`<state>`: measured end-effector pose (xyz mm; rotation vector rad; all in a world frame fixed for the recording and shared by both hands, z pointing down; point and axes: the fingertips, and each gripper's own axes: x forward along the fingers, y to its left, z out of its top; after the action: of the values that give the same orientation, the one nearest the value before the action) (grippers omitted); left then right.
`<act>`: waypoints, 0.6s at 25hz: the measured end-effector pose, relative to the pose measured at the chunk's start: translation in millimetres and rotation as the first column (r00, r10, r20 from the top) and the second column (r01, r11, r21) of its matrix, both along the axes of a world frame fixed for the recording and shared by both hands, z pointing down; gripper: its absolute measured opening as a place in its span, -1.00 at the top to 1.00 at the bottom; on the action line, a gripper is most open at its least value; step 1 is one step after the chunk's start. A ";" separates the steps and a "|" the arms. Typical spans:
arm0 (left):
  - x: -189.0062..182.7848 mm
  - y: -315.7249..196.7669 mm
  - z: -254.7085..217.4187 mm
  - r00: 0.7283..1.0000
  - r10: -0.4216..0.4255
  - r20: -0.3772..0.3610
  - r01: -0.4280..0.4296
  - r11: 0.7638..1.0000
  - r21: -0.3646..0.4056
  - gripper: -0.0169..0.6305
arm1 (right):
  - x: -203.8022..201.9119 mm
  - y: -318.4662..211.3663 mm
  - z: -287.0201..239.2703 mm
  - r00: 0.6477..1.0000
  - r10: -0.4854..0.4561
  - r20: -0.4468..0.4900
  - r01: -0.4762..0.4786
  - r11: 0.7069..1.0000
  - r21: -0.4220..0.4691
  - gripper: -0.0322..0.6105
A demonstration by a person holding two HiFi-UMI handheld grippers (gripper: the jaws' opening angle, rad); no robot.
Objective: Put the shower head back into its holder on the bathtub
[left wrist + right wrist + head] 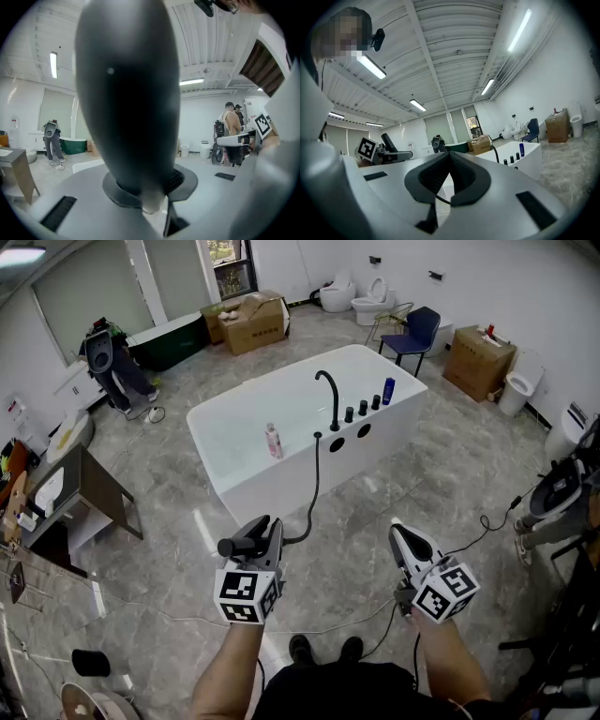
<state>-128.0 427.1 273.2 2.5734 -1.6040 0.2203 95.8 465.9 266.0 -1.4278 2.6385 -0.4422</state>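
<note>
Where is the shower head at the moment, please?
In the head view the shower head sits lower left, clamped in the left claw, its hose running up to the bathtub beyond.

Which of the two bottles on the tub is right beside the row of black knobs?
The blue bottle, at the far end of the knobs. The pink bottle stands apart, on the other side of the black faucet.

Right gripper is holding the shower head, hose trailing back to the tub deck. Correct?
Wrong hand: the left gripper is shut on the shower head, as the left gripper view shows. The right gripper is shut and empty. The hose does trail back to the bathtub deck.
</note>
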 end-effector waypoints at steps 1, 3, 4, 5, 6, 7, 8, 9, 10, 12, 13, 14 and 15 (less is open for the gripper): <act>1.4 -0.6 0.9 1.000 0.001 0.000 -0.001 1.000 0.000 0.69 | 2.3 -0.7 3.0 1.000 -0.003 0.000 0.003 1.000 0.004 0.86; 4.4 -1.3 2.4 1.000 0.002 0.000 -0.002 1.000 -0.001 0.69 | 6.3 -1.7 7.0 1.000 -0.007 -0.001 0.007 1.000 0.010 0.86; 6.1 -1.4 2.8 1.000 0.003 0.000 -0.003 1.000 -0.002 0.69 | 7.8 -1.8 7.2 1.000 -0.007 -0.002 0.007 1.000 0.009 0.86; 7.8 -1.4 3.1 1.000 0.002 0.000 -0.002 1.000 -0.004 0.69 | 9.1 -1.6 6.6 1.000 -0.005 -0.002 0.005 1.000 0.007 0.86; 9.4 -1.4 3.3 1.000 0.002 -0.001 -0.002 1.000 -0.006 0.69 | 10.4 -1.3 6.1 1.000 -0.004 -0.002 0.004 1.000 0.005 0.86; 10.9 -1.4 3.3 1.000 0.002 -0.002 -0.002 1.000 -0.007 0.69 | 11.9 -0.9 6.3 1.000 -0.005 -0.002 0.005 1.000 0.006 0.86; 12.4 -1.3 3.2 1.000 0.002 -0.001 -0.002 1.000 -0.006 0.69 | 13.5 -0.5 6.7 1.000 -0.006 -0.002 0.006 1.000 0.007 0.86; 13.9 -1.3 2.6 1.000 0.003 0.000 -0.003 1.000 -0.004 0.69 | 15.0 -0.1 6.9 1.000 -0.006 -0.002 0.006 1.000 0.007 0.86; 15.6 -1.5 1.2 1.000 0.002 0.000 -0.002 1.000 -0.001 0.69 | 16.8 0.2 6.7 1.000 -0.005 -0.002 0.005 1.000 0.006 0.86; 20.1 -1.5 -2.1 1.000 -0.001 -0.002 0.001 1.000 0.004 0.69 | 21.1 0.9 5.6 1.000 -0.004 0.001 0.004 1.000 0.008 0.86; 22.7 -1.2 -3.2 1.000 -0.001 -0.002 0.001 1.000 0.006 0.69 | 23.4 1.3 5.0 1.000 -0.005 0.003 0.005 1.000 0.009 0.86; 25.4 -0.8 -3.7 1.000 0.000 -0.001 0.000 1.000 0.006 0.69 | 25.4 1.7 4.7 1.000 -0.005 0.002 0.005 1.000 0.010 0.86; 28.0 -0.4 -3.5 1.000 0.001 0.000 -0.001 1.000 0.005 0.69 | 27.2 1.9 4.8 1.000 -0.006 -0.002 0.006 1.000 0.011 0.86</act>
<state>-100.0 426.7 269.6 2.5778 -1.6061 0.2165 123.0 467.8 270.8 -1.4185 2.6436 -0.4262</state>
